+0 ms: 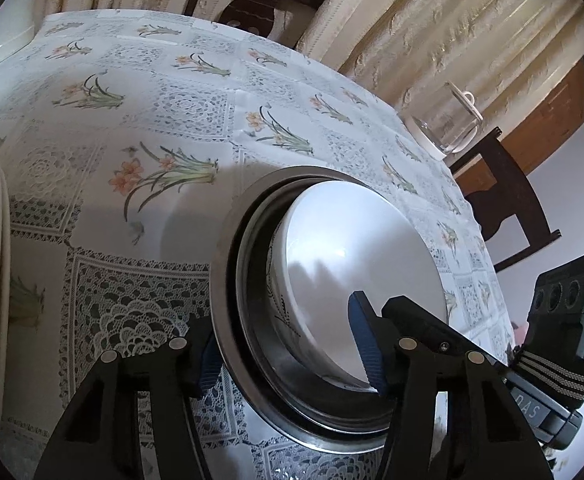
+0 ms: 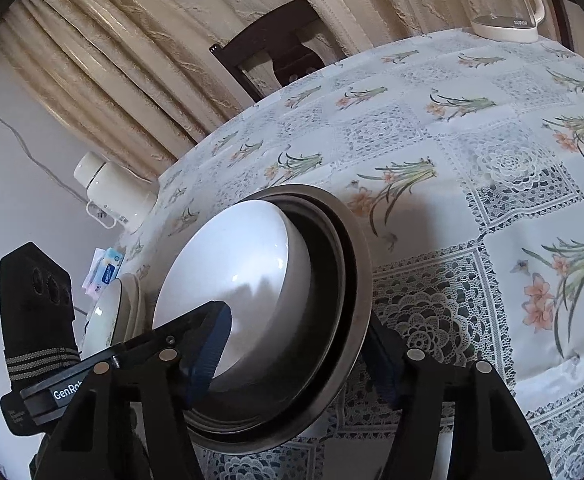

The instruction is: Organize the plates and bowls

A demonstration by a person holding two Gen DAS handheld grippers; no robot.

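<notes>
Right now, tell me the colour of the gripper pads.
Blue, ribbed pads on black fingers; clearest in the left wrist view.

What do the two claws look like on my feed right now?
Both are matte black plastic. The left claw and right claw each have angular black fingers with ribbed blue pads and round silver fasteners. In the right wrist view, the left unit carries a white "GenRo..." label, a grey-striped black strap and a black three-lens camera module.
</notes>
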